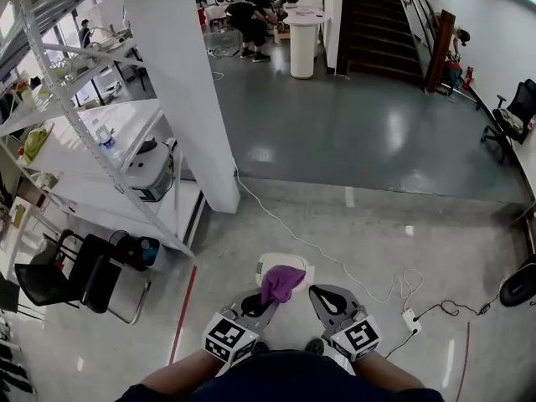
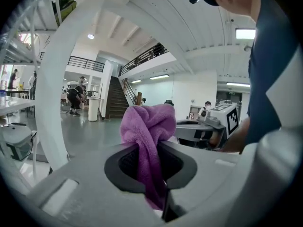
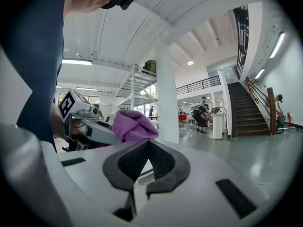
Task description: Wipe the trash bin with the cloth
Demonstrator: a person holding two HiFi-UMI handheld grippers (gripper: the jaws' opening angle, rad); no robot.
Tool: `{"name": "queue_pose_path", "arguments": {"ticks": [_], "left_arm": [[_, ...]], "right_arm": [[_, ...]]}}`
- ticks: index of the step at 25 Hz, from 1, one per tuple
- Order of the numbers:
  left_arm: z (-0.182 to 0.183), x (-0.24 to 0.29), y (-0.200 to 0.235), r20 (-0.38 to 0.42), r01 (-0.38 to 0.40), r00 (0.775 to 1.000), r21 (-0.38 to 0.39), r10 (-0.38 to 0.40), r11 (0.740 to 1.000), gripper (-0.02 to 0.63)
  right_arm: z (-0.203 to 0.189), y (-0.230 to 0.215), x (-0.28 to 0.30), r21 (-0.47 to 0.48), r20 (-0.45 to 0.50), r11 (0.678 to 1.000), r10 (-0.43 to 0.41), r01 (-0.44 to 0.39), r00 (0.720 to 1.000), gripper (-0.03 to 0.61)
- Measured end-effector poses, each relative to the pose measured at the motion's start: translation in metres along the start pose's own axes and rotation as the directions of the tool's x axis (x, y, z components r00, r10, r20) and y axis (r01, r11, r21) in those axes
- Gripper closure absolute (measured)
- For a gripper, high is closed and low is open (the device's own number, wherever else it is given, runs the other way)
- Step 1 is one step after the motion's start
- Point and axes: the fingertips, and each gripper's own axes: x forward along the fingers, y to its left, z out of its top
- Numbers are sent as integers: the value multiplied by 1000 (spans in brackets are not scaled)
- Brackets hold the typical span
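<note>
A purple cloth [image 1: 281,283] hangs bunched from my left gripper [image 1: 266,301], which is shut on it just above a small white trash bin [image 1: 266,265] on the floor at my feet. In the left gripper view the cloth [image 2: 147,131] is pinched between the dark pads and rises in a wad. My right gripper [image 1: 322,294] is held beside it, to the right, shut with nothing in it. The right gripper view shows its jaws [image 3: 142,174] closed, with the cloth [image 3: 133,125] and left gripper [image 3: 90,126] to its left. The cloth covers much of the bin.
A white pillar [image 1: 180,82] rises ahead on the left, and beside it stands a white shelf rack [image 1: 92,141]. A black chair [image 1: 75,275] sits at the left. A white cable [image 1: 318,249] runs over the floor to a power strip [image 1: 412,318]. People work far back.
</note>
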Motion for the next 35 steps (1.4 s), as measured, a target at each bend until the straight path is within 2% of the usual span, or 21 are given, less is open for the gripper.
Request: {"name": "queue_pose_path", "arguments": {"ticks": [4, 9, 13, 20, 35], "left_arm": [[1, -7, -21, 8, 1, 1000, -16, -1, 1000, 569], [14, -8, -46, 62, 8, 998, 14, -9, 1000, 569], [13, -15, -56, 74, 3, 997, -2, -3, 1000, 569], [6, -20, -60, 65, 4, 998, -41, -2, 999, 569], [5, -29, -61, 78, -11, 997, -56, 16, 998, 569]], "right_arm": [[11, 21, -13, -20, 10, 999, 50, -50, 999, 569], [19, 31, -33, -25, 39, 998, 63, -63, 997, 569], [17, 42, -41, -1, 31, 997, 77, -77, 997, 569], [19, 58, -39, -5, 41, 993, 116, -116, 992, 569], [14, 70, -43, -16, 24, 990, 144, -143, 989, 569]]}}
